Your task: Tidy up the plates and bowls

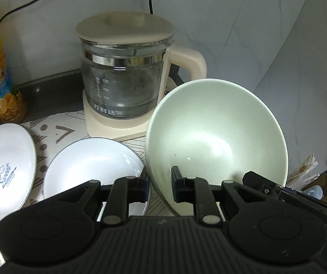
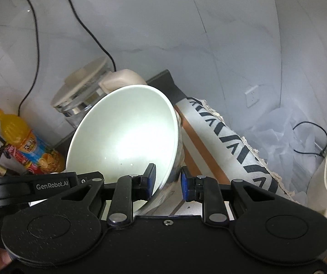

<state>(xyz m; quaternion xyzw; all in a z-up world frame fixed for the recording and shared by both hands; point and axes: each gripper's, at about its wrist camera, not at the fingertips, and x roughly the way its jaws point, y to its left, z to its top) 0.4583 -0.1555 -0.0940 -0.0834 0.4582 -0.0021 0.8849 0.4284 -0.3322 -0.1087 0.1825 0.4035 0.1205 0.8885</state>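
While both tools, left tool (image 1: 160, 183) and right tool (image 2: 168, 180), clamp the pale green ceramic bowl (image 1: 215, 134) near the glass kettle (image 1: 126, 73), I judge stacking barely begun: two white plates (image 1: 92, 159) lie unstacked.

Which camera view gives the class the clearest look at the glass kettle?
The left wrist view: the glass kettle stands nearly whole, with lid, handle and base visible behind the pale green bowl. In the right wrist view that bowl hides most of it, leaving only lid and handle.
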